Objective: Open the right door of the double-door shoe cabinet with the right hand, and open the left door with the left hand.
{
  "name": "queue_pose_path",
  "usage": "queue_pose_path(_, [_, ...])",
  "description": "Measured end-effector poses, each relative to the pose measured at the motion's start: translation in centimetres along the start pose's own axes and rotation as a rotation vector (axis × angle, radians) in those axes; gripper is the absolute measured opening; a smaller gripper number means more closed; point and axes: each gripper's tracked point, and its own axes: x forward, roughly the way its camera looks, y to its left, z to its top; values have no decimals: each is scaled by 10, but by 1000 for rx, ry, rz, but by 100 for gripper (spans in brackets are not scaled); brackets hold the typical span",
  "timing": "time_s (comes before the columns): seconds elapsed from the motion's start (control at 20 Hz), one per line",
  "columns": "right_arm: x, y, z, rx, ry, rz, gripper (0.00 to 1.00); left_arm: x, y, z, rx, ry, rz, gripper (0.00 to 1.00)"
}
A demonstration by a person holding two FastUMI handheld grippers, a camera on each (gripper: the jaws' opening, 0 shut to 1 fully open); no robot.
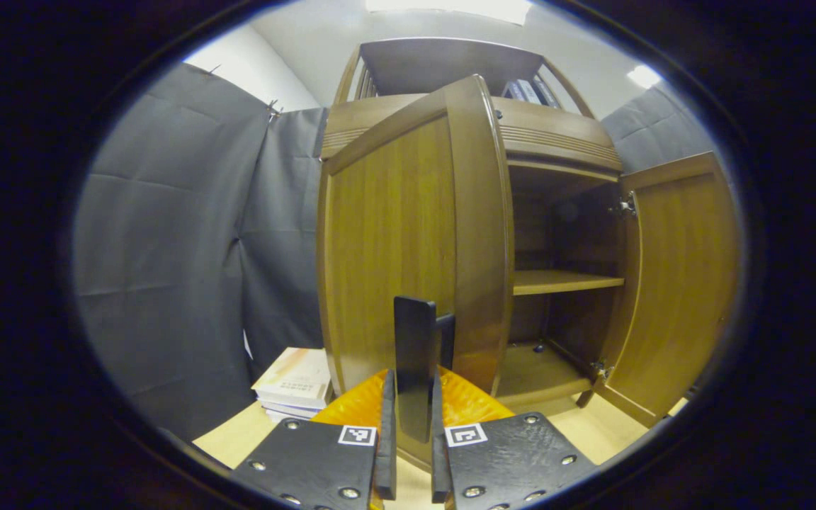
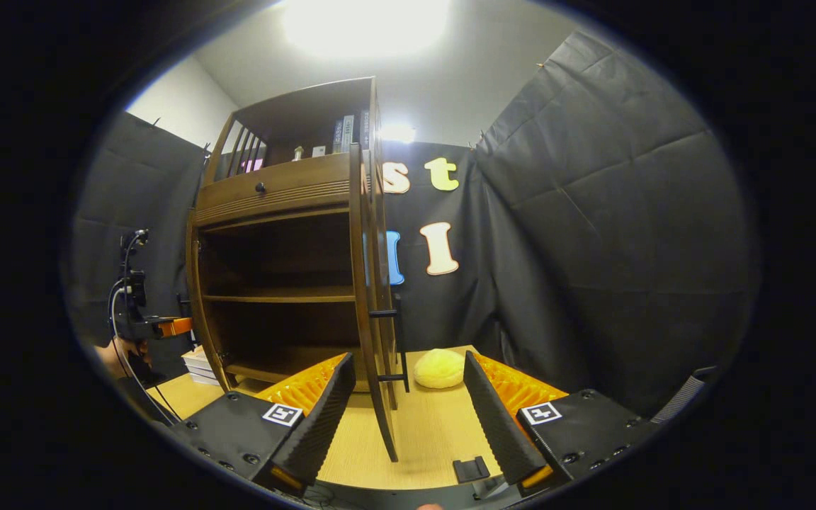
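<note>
Shoe cabinet (image 1: 557, 152) with both doors swung outward, its shelves exposed at centre frame in both views. In the left gripper view the left door (image 1: 408, 234) fills the middle of the frame, turned well out from the carcass, and its black bar handle (image 1: 415, 361) stands upright between the fingers of the left gripper (image 1: 411, 439), whose two pads are drawn close together against the handle on either side; the grip appears to be a clamp on the bar. The right door (image 1: 677, 283) lies at the right of that frame, wide open on its hinges.

In the right gripper view the right door (image 2: 372, 297) is seen edge-on at centre, with its own handle (image 2: 397, 340) on the far face. The right gripper (image 2: 404, 418) sits at the bottom of the frame with its fingers spread wide apart, holding nothing, the door edge between them but untouched.

Judged progress: the right door is done and released; the left door looks nearly or fully open, leaving only release of its handle.

Surroundings: a stack of books (image 1: 295, 386) on the floor at lower left of the left gripper view; a yellow soft object (image 2: 438, 368) on the floor beyond the door.
</note>
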Motion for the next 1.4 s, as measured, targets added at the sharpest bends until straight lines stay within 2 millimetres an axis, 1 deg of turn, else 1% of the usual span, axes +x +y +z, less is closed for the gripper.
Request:
queue_pose_path(0.15, [4,16,-1,-8,2,14,96,-10,14,0,4,3,4,21])
queue_pose_path(0.2, [4,24,-2,-2,4,20,96,-13,19,-1,-5,6,-1,18])
queue_pose_path(0.25, [5,33,-2,1,4,28,96,-14,23,-1,-9,9,-6,24])
queue_pose_path(0.45, [-1,62,-8,-22,14,50,96,-21,36,-3,5,10,-29,24])
queue_pose_path(0.6, [-8,72,-9,-35,19,51,96,-26,46,-3,-8,10,-29,23])
queue_pose_path(0.75, [-10,82,-6,-34,16,53,96,-30,60,-3,-1,3,-24,23])
queue_pose_path(1.05, [-15,103,-4,-47,13,68,96,-38,93,1,-7,-10,3,23])
queue_pose_path(1.1, [-15,107,-3,-49,11,72,96,-40,98,3,-10,-12,7,18])
queue_pose_path(1.15, [-15,111,-3,-50,10,76,96,-42,104,3,-11,-13,16,20])
queue_pose_path(1.2, [-15,115,-2,-50,7,80,96,-43,116,3,-1,-23,47,20])
queue_pose_path(1.25, [-14,119,-2,-52,8,84,96,-48,127,6,6,-25,68,13])
queue_pose_path(1.3, [-14,123,-3,-52,9,89,96,-41,137,4,10,-25,84,6])
queue_pose_path(1.4, [-13,131,-4,-54,15,98,96,-51,152,4,-6,-24,100,9])
